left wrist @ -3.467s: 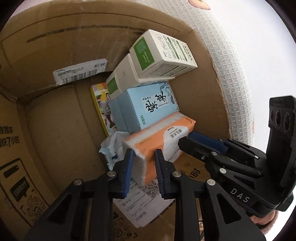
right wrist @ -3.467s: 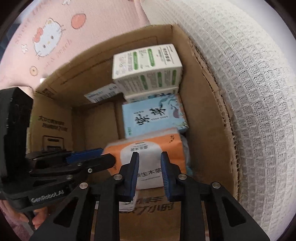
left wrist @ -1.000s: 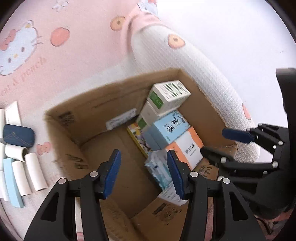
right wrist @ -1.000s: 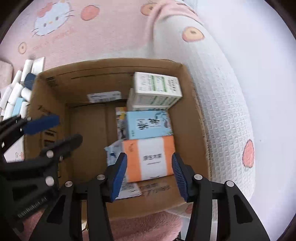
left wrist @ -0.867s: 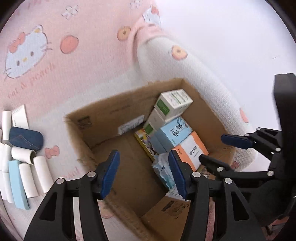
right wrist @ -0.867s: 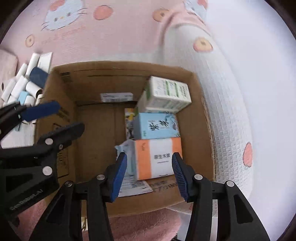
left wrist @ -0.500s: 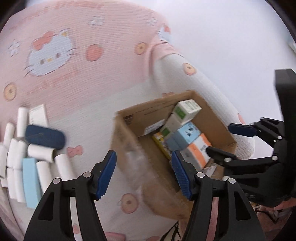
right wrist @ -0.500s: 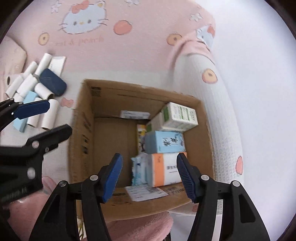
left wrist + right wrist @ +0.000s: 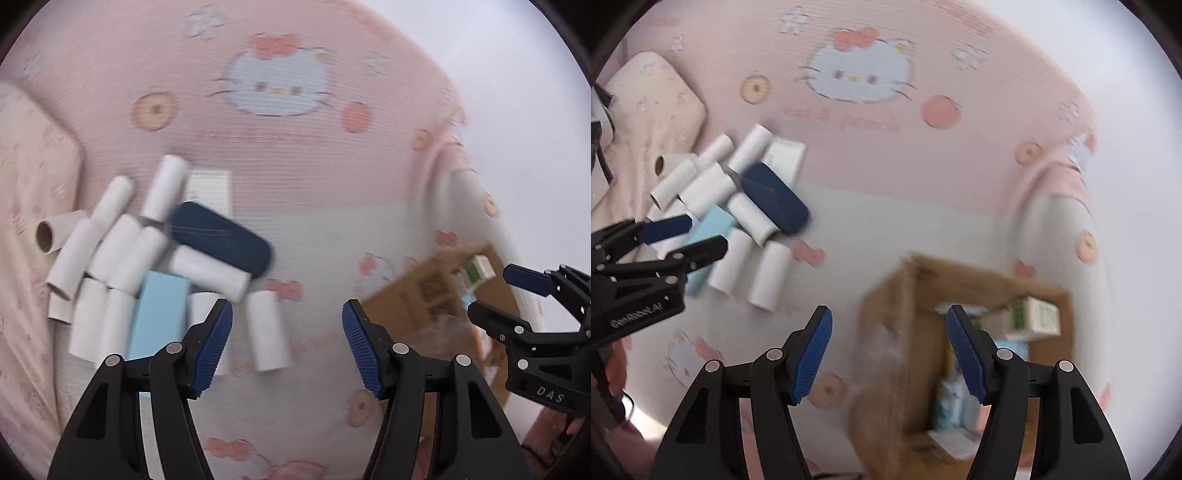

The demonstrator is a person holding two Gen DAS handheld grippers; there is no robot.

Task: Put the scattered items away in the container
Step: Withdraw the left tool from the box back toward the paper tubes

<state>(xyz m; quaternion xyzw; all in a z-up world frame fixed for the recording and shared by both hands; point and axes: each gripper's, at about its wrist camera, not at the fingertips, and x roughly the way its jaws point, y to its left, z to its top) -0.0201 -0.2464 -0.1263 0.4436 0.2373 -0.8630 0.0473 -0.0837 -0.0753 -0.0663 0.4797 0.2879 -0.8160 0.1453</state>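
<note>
Left wrist view: left gripper [image 9: 287, 341] spread wide, nothing between the pads, above pink cartoon bedding [image 9: 332, 192]. Ahead and left, a heap of white paper tubes [image 9: 110, 254] with a navy case [image 9: 221, 240] and a light blue box [image 9: 159, 317] lying among them. Cardboard box [image 9: 432, 295] at right, blurred, behind the right gripper [image 9: 498, 295], also spread.

Right wrist view: right gripper [image 9: 888, 354] gaping and bare, above the cardboard box [image 9: 886, 332] near wall; cartons stacked inside against its right wall. Bare bedding between box and heap.
</note>
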